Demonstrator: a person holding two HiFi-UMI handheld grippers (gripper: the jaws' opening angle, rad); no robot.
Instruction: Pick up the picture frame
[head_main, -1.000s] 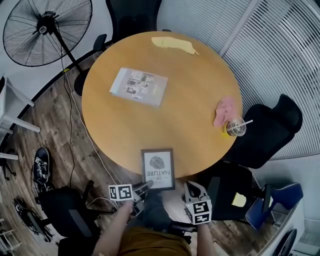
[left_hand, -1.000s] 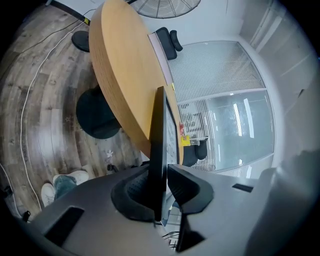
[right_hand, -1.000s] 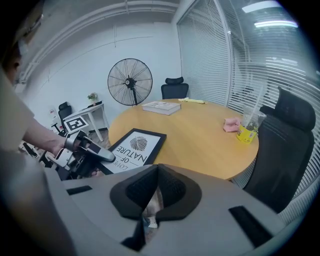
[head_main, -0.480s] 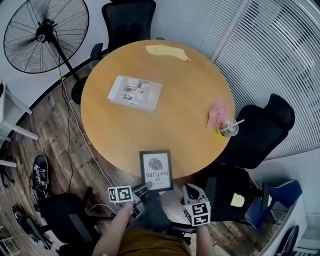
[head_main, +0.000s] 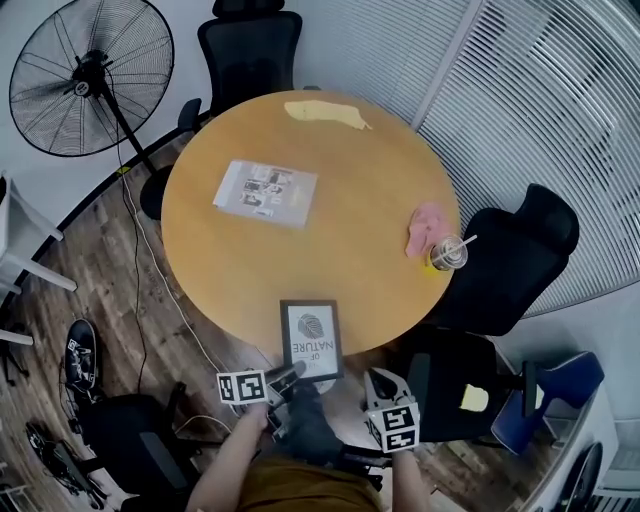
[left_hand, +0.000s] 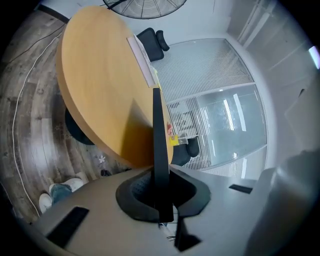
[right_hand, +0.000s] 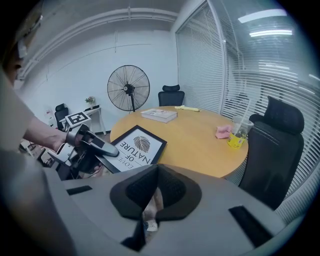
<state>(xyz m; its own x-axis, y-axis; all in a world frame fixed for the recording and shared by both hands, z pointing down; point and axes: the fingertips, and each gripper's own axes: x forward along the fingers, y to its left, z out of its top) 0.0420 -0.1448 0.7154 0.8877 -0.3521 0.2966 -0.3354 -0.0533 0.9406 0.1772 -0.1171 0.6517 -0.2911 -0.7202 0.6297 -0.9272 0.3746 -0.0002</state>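
The picture frame (head_main: 311, 338) is black with a white print. It lies at the near edge of the round wooden table (head_main: 330, 210) and overhangs it towards me. My left gripper (head_main: 288, 374) is shut on the frame's near left corner. In the left gripper view the frame (left_hand: 158, 140) shows edge-on as a black strip clamped between the pads (left_hand: 131, 192). The right gripper view shows the frame (right_hand: 135, 144) tilted, its near end raised by the left gripper (right_hand: 111, 152). My right gripper (head_main: 379, 379) hangs just right of the frame, shut (right_hand: 156, 172) with nothing in it.
On the table lie a magazine (head_main: 266, 190), a yellow cloth (head_main: 320, 112), a pink cloth (head_main: 425, 228) and a cup with a straw (head_main: 447, 252). Black office chairs (head_main: 515, 260) stand around it. A floor fan (head_main: 85, 75) stands at the far left, with a cable on the wooden floor.
The left gripper has closed on the frame's corner and risen a little, tipping the frame's near end up. The right gripper has stayed beside it.
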